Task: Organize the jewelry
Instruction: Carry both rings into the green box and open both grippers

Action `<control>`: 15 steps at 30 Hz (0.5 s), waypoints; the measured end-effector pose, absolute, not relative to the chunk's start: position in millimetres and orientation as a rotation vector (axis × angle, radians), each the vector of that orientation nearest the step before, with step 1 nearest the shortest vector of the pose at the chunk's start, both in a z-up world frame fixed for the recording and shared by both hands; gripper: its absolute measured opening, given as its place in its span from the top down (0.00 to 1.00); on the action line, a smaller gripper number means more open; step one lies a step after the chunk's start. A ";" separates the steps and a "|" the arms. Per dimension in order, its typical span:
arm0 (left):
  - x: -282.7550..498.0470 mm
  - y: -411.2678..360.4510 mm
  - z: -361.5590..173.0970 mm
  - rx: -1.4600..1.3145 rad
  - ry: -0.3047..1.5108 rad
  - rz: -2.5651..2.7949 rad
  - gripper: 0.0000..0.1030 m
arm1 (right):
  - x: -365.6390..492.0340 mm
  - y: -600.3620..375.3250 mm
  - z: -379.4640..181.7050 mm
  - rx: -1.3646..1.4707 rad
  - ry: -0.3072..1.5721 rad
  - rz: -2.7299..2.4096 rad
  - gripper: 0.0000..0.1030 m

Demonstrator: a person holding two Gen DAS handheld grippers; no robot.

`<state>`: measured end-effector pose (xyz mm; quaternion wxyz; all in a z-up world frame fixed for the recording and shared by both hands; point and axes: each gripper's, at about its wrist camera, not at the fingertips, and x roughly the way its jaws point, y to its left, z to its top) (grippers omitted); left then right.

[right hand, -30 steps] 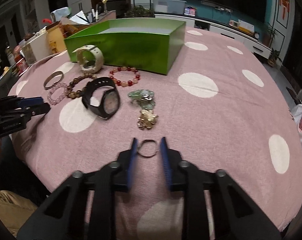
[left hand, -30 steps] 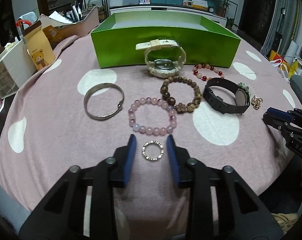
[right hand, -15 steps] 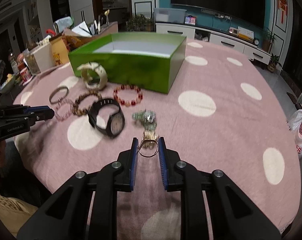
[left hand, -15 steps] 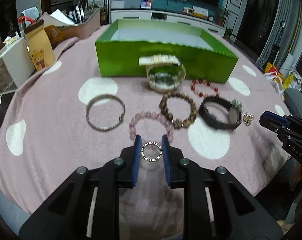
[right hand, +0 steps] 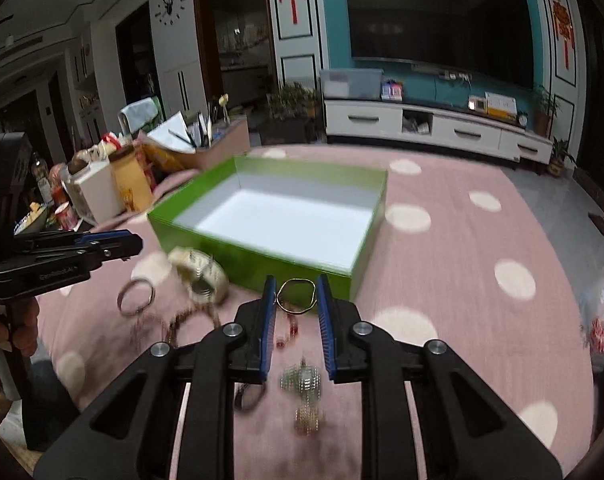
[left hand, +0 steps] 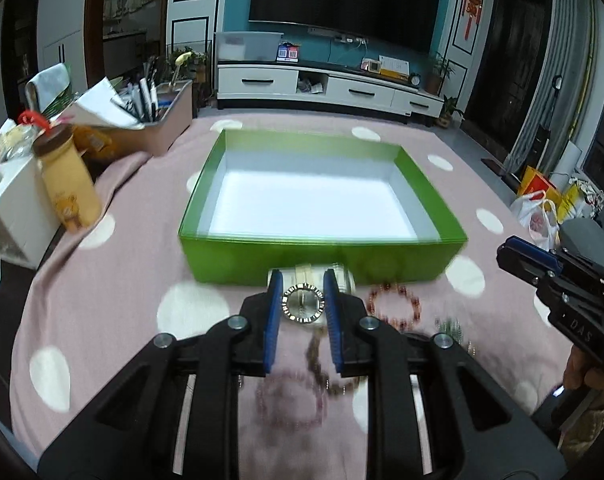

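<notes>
Left hand-held gripper (left hand: 303, 307): blue pads clamped on a silver ring (left hand: 303, 306), which sits upright between the tips, clear of the table (left hand: 114, 280). Its jaws have just been closing on it.

Right hand-held gripper (right hand: 296, 299): clenched on a thin gold ring (right hand: 296, 297), likewise between the tips and off the cloth.

Green box (left hand: 321, 196) stands open beyond both grippers. Blurred bracelets (left hand: 393, 306) and a pale watch (right hand: 200, 276) lie on the table below.
</notes>
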<state>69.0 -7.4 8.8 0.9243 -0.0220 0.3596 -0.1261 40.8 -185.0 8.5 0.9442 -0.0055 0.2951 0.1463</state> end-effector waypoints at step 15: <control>190.0 -22.8 1.4 -0.008 0.803 -0.168 0.80 | 146.3 -165.9 -1.8 0.019 0.655 0.246 0.81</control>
